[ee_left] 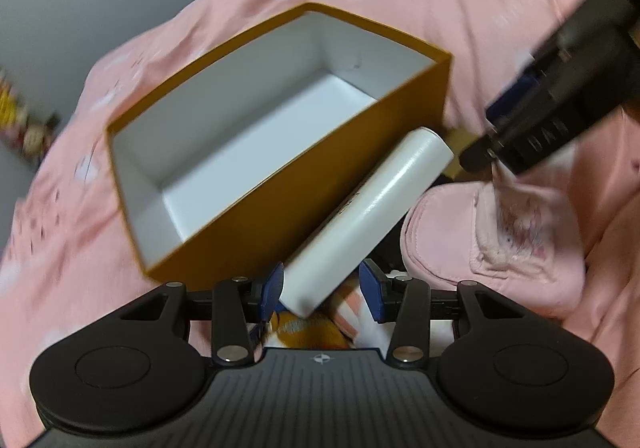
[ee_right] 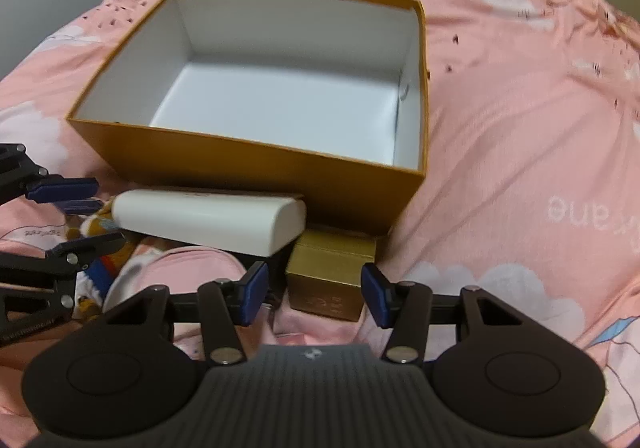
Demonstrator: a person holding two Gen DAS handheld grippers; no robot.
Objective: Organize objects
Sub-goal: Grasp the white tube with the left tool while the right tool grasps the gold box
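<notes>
Nothing had gone into the orange box (ee_left: 280, 120) as the left wrist view showed it; the left gripper (ee_left: 320, 288) stood spread around the white case's (ee_left: 360, 216) near end, not clenched. From the right wrist view, the right gripper (ee_right: 314, 294) gaped, unloaded, before the gold box (ee_right: 332, 276) at its twelve o'clock, so every item remained to be packed.

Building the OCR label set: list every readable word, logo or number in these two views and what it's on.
"ane", upside down: end of a longer white word on the pink bedsheet; the rest is blurred.
Small dark print on the sheet at far left: too small to read.
Embossed marks on the gold box front: blurred, unreadable.
Embossed lettering on the right gripper body in the left wrist view: unreadable.
Dark mark on the white case edge: unreadable.
Orange box: no text visible.
</notes>
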